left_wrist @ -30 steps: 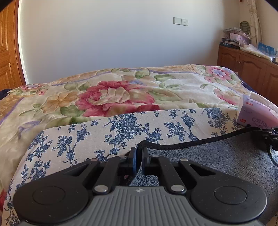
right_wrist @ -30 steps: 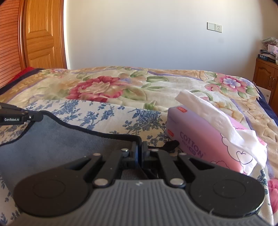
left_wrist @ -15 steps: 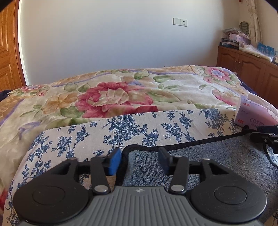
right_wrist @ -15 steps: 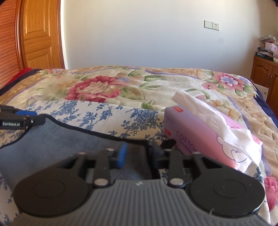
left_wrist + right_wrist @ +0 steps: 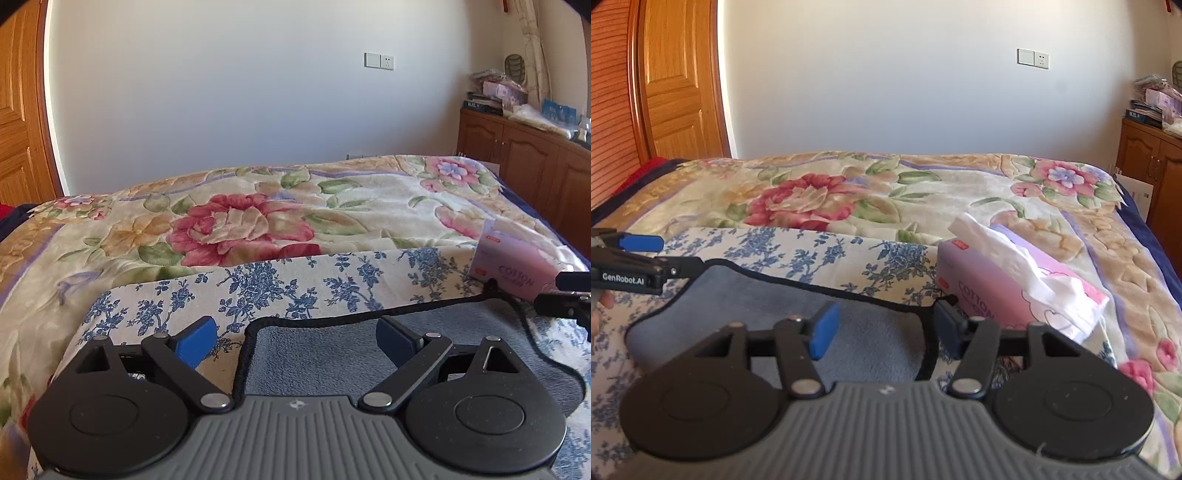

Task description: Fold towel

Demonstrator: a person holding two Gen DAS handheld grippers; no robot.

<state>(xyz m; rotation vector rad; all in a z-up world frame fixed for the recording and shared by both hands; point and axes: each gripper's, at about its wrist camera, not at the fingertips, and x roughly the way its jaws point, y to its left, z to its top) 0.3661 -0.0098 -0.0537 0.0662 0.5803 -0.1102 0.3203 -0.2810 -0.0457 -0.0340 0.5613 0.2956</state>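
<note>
Floral bed (image 5: 332, 206) carries the grey towel (image 5: 332, 354); left tongs (image 5: 295, 341) and right tongs (image 5: 882, 328) are spreading, pinching nothing, releasing its far corners beside the tissue box (image 5: 990, 291).

The towel (image 5: 332, 354) lies on a patterned cloth (image 5: 295, 280) spread over the bed's blanket (image 5: 240, 221) — its far corners sit between the jaws of the left gripper (image 5: 295, 339) and right gripper (image 5: 882, 325). A tissue box (image 5: 990, 288) rests just right of the towel; behind the bed stands the wall (image 5: 258, 92), a cabinet (image 5: 517, 155) to the right.
</note>
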